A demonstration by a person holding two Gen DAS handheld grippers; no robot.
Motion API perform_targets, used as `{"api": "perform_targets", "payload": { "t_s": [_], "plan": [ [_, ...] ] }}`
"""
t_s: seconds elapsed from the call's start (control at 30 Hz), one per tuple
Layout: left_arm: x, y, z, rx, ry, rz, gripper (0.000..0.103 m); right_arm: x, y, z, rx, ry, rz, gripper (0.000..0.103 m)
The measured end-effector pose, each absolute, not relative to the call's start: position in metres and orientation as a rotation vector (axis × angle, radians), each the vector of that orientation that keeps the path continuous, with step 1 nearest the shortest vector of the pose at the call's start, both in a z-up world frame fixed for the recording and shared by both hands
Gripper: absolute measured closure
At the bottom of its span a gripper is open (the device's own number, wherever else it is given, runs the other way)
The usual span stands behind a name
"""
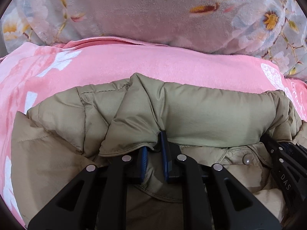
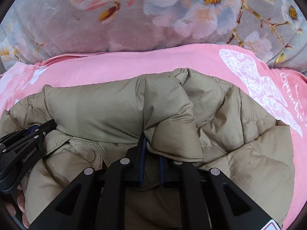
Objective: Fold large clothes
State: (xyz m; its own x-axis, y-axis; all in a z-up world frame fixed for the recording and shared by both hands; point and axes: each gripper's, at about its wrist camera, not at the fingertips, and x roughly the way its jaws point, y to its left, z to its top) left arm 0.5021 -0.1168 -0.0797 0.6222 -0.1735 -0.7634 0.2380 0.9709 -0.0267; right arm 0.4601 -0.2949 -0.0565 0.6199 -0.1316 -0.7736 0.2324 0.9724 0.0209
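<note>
A khaki padded jacket (image 1: pixel 211 113) lies bunched on a pink blanket (image 1: pixel 153 63); it also shows in the right wrist view (image 2: pixel 99 111). My left gripper (image 1: pixel 155 145) is shut on a fold of the jacket's collar edge, blue pads pinching the fabric. My right gripper (image 2: pixel 151 147) is shut on the same padded collar fold further right. Each gripper shows in the other's view: the right one at the right edge (image 1: pixel 284 153), the left one at the left edge (image 2: pixel 25 140). A snap button (image 1: pixel 246 160) sits on the jacket below the fold.
A grey floral plush blanket (image 1: pixel 134 9) is heaped behind the pink one. The pink blanket carries a white butterfly print (image 2: pixel 255 84) at the right. The person's fingers (image 2: pixel 19 201) show at the lower left of the right wrist view.
</note>
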Motion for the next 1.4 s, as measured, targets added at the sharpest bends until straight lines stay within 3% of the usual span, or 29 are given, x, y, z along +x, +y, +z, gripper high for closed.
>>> {"api": "perform_targets", "payload": {
  "t_s": [0.73, 0.97, 1.07, 1.13, 1.17, 1.23, 1.3, 1.4],
  "plan": [
    [0.498, -0.128, -0.082, 0.126, 0.849, -0.208, 0.090, 0.460, -0.291, -0.059, 0.119, 0.871, -0.212, 0.095],
    [0.495, -0.134, -0.081, 0.182, 0.837, -0.170, 0.088, 0.452, -0.306, -0.058, 0.234, 0.857, -0.155, 0.092],
    [0.464, -0.122, -0.066, 0.195, 0.839, -0.171, 0.079, 0.402, -0.308, -0.039, 0.295, 0.855, -0.120, 0.087],
    [0.424, -0.096, -0.048, 0.162, 0.833, -0.220, 0.033, 0.347, -0.309, -0.022, 0.290, 0.841, -0.062, 0.066],
    [0.400, -0.078, -0.041, 0.141, 0.833, -0.234, 0.024, 0.308, -0.310, -0.013, 0.254, 0.829, -0.053, 0.062],
    [0.355, -0.037, -0.032, 0.083, 0.847, -0.285, 0.019, 0.240, -0.316, -0.002, 0.191, 0.799, -0.070, 0.047],
    [0.309, 0.012, -0.034, 0.023, 0.893, -0.291, 0.013, 0.153, -0.331, 0.004, 0.157, 0.780, -0.126, 0.038],
    [0.250, 0.081, -0.051, -0.104, 0.976, -0.257, 0.012, 0.064, -0.351, -0.003, 0.220, 0.804, -0.196, 0.036]
  ]
}}
